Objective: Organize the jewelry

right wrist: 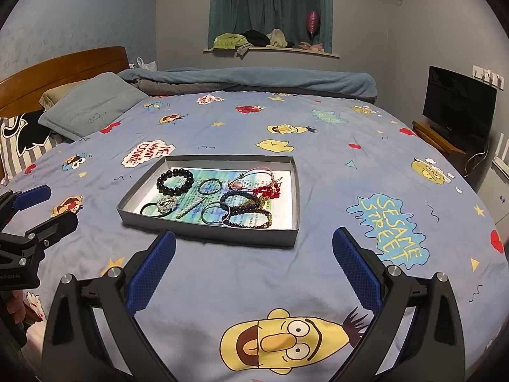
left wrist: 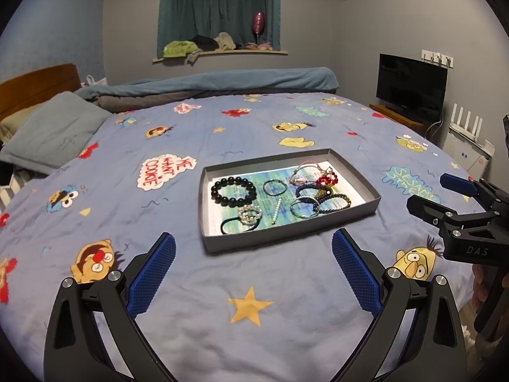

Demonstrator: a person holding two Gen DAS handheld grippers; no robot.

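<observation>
A shallow grey tray sits on the bed and also shows in the right wrist view. It holds several pieces: a black bead bracelet, a pearl bracelet, a pearl strand, a green ring bangle, a red bead piece and dark bead bracelets. My left gripper is open and empty, short of the tray's near edge. My right gripper is open and empty, also just short of the tray.
The blue cartoon-print bedspread covers the bed. Pillows and a wooden headboard lie at the left, a rolled blanket at the back. A TV stands on the right. The right gripper shows at the left view's right edge.
</observation>
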